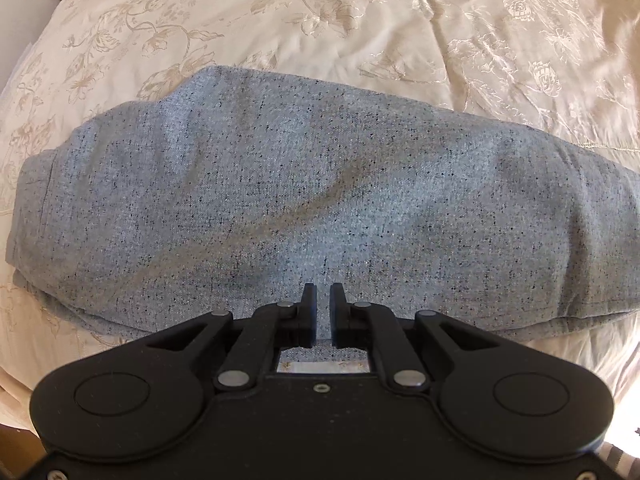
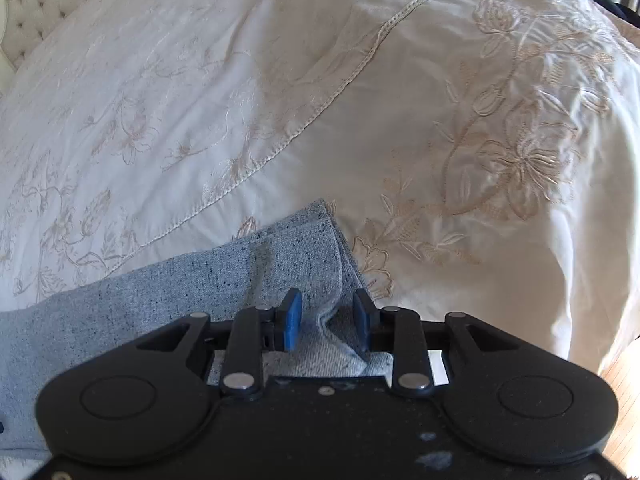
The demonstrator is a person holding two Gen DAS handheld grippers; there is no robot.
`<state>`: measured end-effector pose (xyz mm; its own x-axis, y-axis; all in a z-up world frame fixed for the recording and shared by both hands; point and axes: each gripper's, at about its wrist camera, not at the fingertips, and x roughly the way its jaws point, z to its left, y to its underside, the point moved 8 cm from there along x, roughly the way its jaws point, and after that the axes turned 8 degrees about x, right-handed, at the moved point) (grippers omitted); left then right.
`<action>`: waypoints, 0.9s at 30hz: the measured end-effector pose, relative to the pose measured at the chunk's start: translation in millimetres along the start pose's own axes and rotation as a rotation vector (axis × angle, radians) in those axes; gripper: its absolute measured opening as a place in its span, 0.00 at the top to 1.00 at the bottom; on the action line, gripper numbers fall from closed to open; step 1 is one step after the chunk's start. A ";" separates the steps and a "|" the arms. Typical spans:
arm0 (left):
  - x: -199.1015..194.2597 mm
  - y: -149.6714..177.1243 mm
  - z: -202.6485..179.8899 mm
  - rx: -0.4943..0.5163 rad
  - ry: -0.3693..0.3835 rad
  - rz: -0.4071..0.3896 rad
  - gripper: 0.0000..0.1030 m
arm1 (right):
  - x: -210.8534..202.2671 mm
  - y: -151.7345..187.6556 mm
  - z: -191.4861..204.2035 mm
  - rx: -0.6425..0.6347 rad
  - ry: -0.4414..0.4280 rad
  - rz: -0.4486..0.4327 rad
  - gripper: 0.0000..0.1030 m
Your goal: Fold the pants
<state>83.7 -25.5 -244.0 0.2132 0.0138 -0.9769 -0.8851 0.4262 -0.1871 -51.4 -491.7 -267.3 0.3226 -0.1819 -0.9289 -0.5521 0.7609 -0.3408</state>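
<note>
**Grey pants on the bed, 1 gripper nearly closed, the other straddling the hem**

Starting at the left: the left gripper [image 1: 323, 300] sits low over the near edge of the pants [image 1: 320, 200], fingers drawn almost together with just a thin slot between them. No cloth is in that slot as far as I can see, so it looks closed on nothing and not holding anything. The pants lie across the cream embroidered bedspread [image 1: 520, 40] as a long grey speckled band, already doubled over, with a second layer peeking out along the near left edge.

Moving right: the right gripper [image 2: 326, 316] is spread wide, blue pads [image 2: 292, 320] on either side of a raised ridge of fabric at the hem end [image 2: 320, 240], where 2 stacked layers show. The ridge sits between the fingers but they aren't pinching it.

On handling, my guess is it's a soft, floppy jersey knit, light and not slippery, so it'll sag and bunch wherever it isn't supported. I'd grab both layers together right at the hem corners, deep enough that the lower one doesn't slide out, and carry that end over toward the other.
</note>
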 end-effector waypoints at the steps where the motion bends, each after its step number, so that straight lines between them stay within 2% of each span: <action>1: 0.3 1.5 0.5 -0.009 -0.004 0.001 0.87 | 4.9 0.8 0.9 -0.003 -0.010 0.025 0.70; 2: 1.1 2.8 1.2 -0.022 -0.008 0.004 0.87 | 7.6 0.5 3.2 0.002 -0.031 0.059 0.77; 3: 1.6 4.5 2.0 -0.035 -0.010 0.009 0.87 | 7.4 -1.4 5.6 0.013 -0.059 0.072 0.95; 5: 1.3 8.8 3.5 -0.062 -0.015 0.014 0.87 | -0.3 -11.9 11.6 0.023 -0.076 0.032 0.95; 8: 0.6 15.2 6.6 -0.095 -0.028 0.018 0.87 | -7.9 -24.4 10.8 0.012 -0.034 -0.041 0.95; 10: 0.8 20.2 8.6 -0.114 -0.037 0.025 0.87 | 8.2 -21.9 5.9 -0.001 0.005 0.013 0.94; 12: 0.2 24.4 11.3 -0.128 -0.044 0.035 0.87 | 25.7 -15.0 4.8 -0.059 0.066 0.068 0.89; 16: -10.3 31.1 26.6 -0.158 -0.074 0.016 0.85 | 17.4 -18.0 14.5 -0.123 0.119 0.004 0.82; 22: -13.4 23.1 76.0 -0.224 -0.128 -0.018 0.81 | -16.1 -27.8 62.3 -0.253 0.092 -0.164 0.80; 25: -11.8 11.4 107.5 -0.256 -0.164 -0.046 0.81 | -23.8 -22.9 92.8 -0.294 0.036 -0.181 0.80; 27: -7.7 3.1 130.1 -0.273 -0.187 -0.065 0.81 | -24.3 -13.9 113.7 -0.293 -0.004 -0.157 0.80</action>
<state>133.2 93.4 -223.6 0.3225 0.1708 -0.9310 -0.9399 0.1740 -0.2937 35.8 -427.0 -223.5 0.4244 -0.2797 -0.8612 -0.6925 0.5125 -0.5077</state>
